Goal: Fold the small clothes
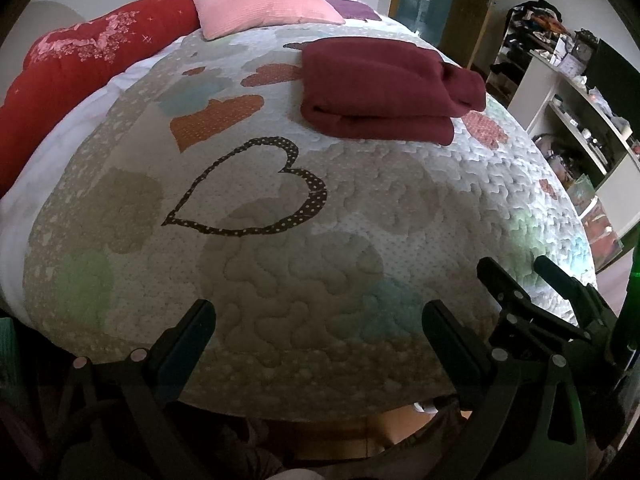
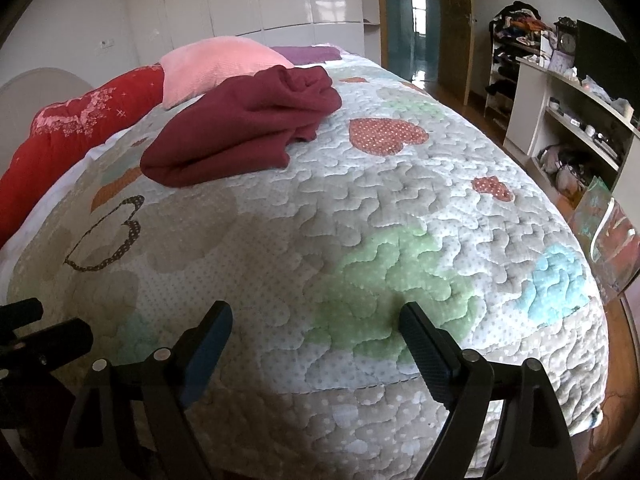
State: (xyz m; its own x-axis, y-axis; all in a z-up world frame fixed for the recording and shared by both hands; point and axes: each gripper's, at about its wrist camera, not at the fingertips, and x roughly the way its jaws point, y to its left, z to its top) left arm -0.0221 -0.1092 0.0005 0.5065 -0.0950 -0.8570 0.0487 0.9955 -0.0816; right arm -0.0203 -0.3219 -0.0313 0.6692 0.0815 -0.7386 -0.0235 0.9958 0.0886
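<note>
A dark red garment (image 1: 384,88) lies folded in a thick stack on the quilted bedspread (image 1: 280,272), toward the far side of the bed. It also shows in the right wrist view (image 2: 244,128), at the upper left. My left gripper (image 1: 320,320) is open and empty, low over the near edge of the bed, well short of the garment. My right gripper (image 2: 316,320) is open and empty, also near the bed's front edge. The right gripper also shows in the left wrist view (image 1: 520,276), at the lower right.
A pink pillow (image 1: 256,4) and a red bolster (image 1: 80,64) lie at the head of the bed. White shelves (image 2: 568,120) with clutter stand to the right. A door (image 2: 452,16) is at the back right.
</note>
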